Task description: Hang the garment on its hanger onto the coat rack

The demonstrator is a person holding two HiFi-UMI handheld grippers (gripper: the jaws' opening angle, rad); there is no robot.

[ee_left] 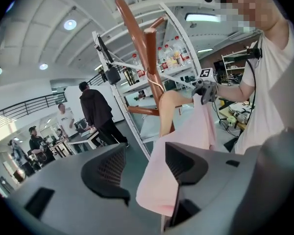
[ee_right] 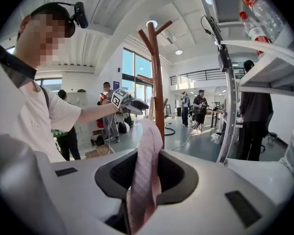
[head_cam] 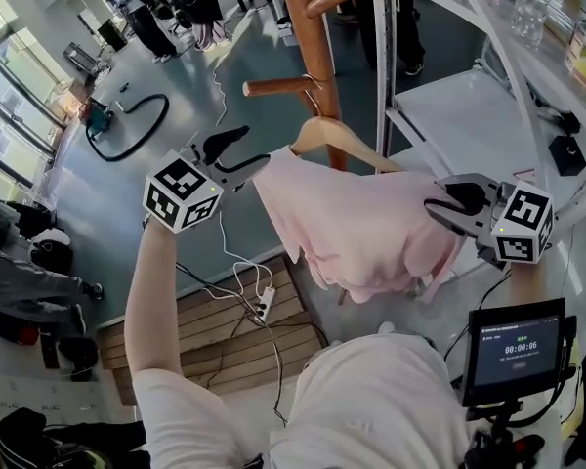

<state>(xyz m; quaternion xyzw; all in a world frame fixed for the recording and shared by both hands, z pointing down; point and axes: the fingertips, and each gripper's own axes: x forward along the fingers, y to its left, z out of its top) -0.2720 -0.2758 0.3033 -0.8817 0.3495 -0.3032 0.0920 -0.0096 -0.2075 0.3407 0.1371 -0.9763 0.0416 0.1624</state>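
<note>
We have the pink garment (head_cam: 361, 233) draped on its wooden hanger (head_cam: 337, 137) close against the coat rack (head_cam: 308, 27). The hook seems to sit over the lower peg (head_cam: 273, 87), though we cannot be sure it is seated. Our left tool (head_cam: 249, 149) stands spread, the cloth's edge lying against one jaw, unpressed. Our right tool (head_cam: 447, 201) pinches a fold of the garment. What is left, we judge: check that the hook holds, then free the right side.
</note>
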